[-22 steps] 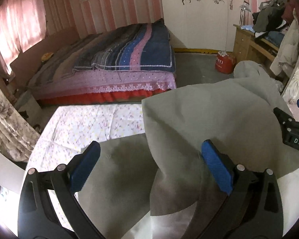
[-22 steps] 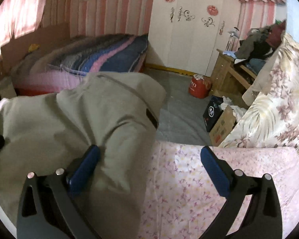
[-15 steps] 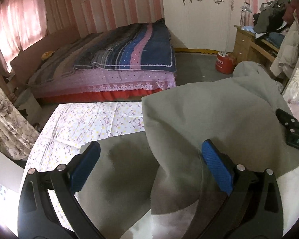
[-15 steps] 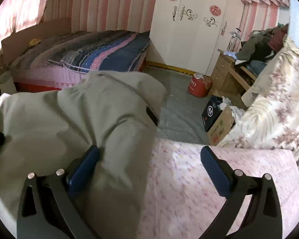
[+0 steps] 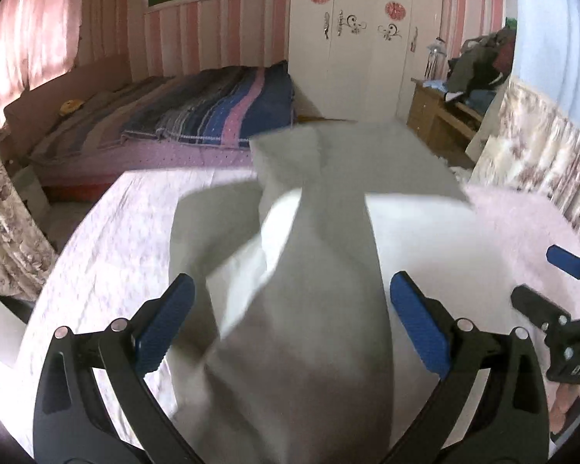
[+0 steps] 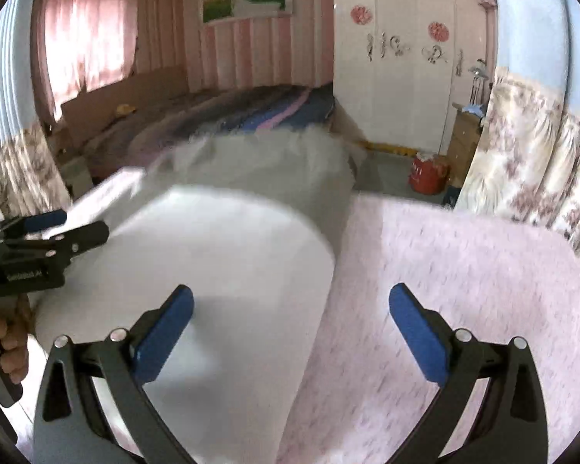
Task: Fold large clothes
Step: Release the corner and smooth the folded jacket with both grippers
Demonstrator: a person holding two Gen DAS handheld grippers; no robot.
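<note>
A large grey garment [image 5: 313, 270] lies heaped on the pink floral sheet [image 5: 108, 239], motion-blurred, with a fold standing up at its far end. My left gripper [image 5: 292, 324] is open, and the garment lies between and below its blue pads [image 5: 166, 321] without being pinched. In the right wrist view the garment [image 6: 228, 255] fills the left half. My right gripper [image 6: 290, 332] is open over the garment's right edge and the bare sheet [image 6: 464, 270]. Each gripper shows in the other's view: the right gripper [image 5: 535, 272] at the right edge, the left gripper [image 6: 77, 223] at the left, held by a hand.
A bed with a striped blanket [image 5: 197, 116] stands beyond the sheet's far edge. A white wardrobe [image 5: 359, 38] is at the back, with a wooden desk piled with clothes [image 5: 444, 116] on the right. A red container [image 6: 427, 176] sits on the floor. Floral curtains [image 6: 522, 162] hang at right.
Both cameras have swung upward and the picture is now blurred. The garment's raised hump has dropped lower and shifted, showing more of the bare sheet to the right. Both grippers stay open.
</note>
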